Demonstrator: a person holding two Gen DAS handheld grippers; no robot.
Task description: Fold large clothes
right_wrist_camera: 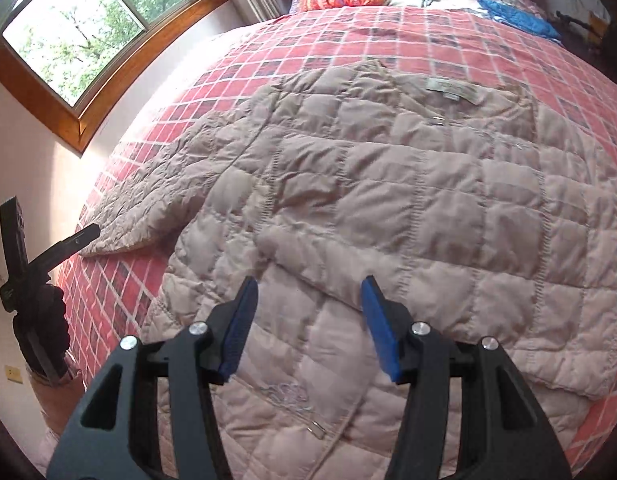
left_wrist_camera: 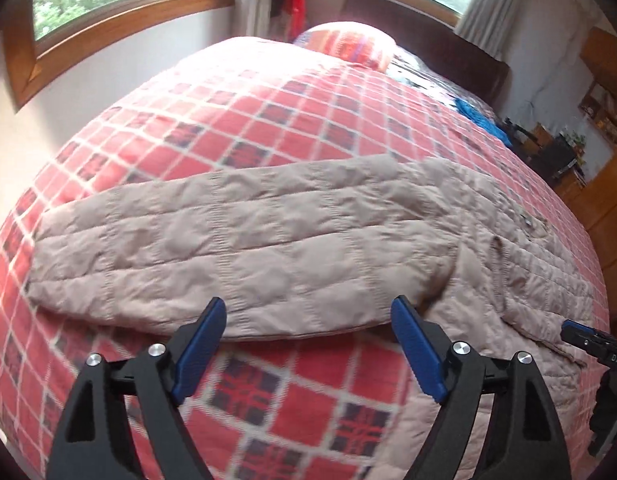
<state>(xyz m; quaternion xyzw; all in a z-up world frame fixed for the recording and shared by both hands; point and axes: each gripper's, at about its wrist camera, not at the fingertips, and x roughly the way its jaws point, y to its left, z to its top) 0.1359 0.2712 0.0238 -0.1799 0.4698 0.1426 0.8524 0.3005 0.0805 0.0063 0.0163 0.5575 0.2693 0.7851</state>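
A beige quilted jacket (right_wrist_camera: 388,184) lies spread on the red checked bedspread (right_wrist_camera: 488,52), collar and label (right_wrist_camera: 452,90) toward the pillow. In the right wrist view one sleeve lies folded across the body. The other sleeve (left_wrist_camera: 236,248) stretches out to the left. My left gripper (left_wrist_camera: 308,312) is open just in front of that sleeve's near edge, with nothing between its blue pads. My right gripper (right_wrist_camera: 308,284) hovers open over the jacket's lower front and holds nothing. In the right wrist view a left finger (right_wrist_camera: 78,240) shows close to the sleeve's cuff end.
A red patterned pillow (left_wrist_camera: 348,42) and a blue cloth (left_wrist_camera: 480,118) lie near the dark headboard (left_wrist_camera: 448,40). A white wall with a wood-framed window (right_wrist_camera: 68,32) runs along the bed's left side. Wooden furniture (left_wrist_camera: 604,208) stands to the right.
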